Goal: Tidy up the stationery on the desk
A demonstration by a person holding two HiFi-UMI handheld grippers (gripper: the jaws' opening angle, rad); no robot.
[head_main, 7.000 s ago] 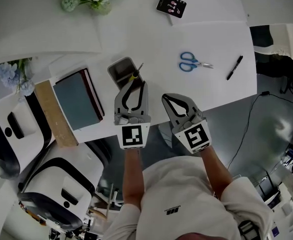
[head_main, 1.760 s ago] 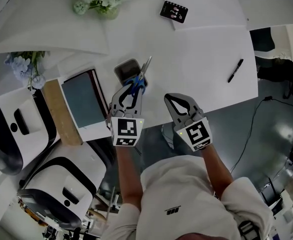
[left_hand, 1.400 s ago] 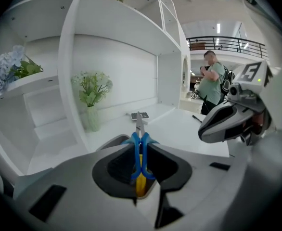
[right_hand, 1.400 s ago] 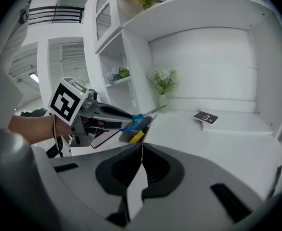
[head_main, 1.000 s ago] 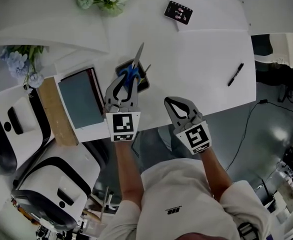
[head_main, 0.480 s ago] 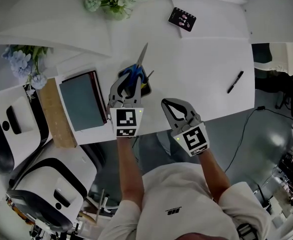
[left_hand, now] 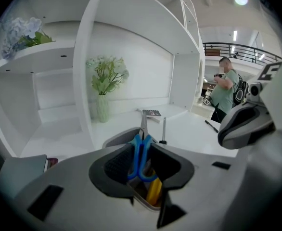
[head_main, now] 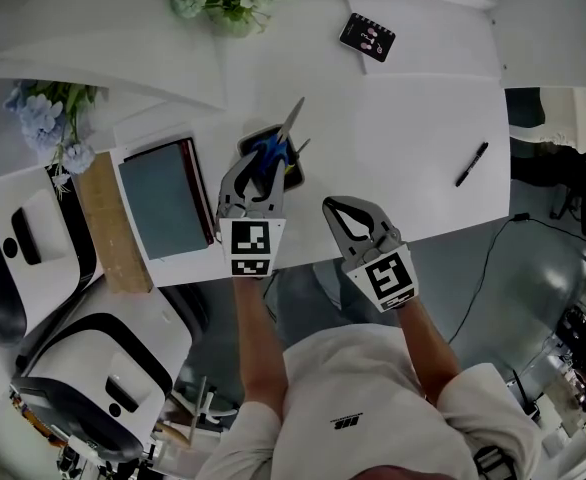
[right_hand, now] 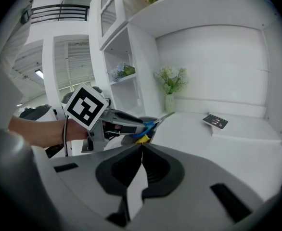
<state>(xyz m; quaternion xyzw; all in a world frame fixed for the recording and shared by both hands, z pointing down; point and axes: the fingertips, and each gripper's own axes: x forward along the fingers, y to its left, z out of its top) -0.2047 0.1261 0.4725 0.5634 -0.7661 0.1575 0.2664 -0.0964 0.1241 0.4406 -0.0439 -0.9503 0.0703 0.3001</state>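
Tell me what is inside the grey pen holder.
In the pen holder: blue scissors, handles down, gripped by the left tongs; a yellow item; a thin upright stick. The tongs hide the holder's bottom.

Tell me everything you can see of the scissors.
The scissors have blue, plastic-looking handle loops and grey metal blades, shut together. The left gripper is clamped on the handles, one jaw on each side. They stand tilted, handles down in the mouth of the grey holder, blades pointing up and away from the person. A yellow item sits in the holder just below them; whether they touch it cannot be told.
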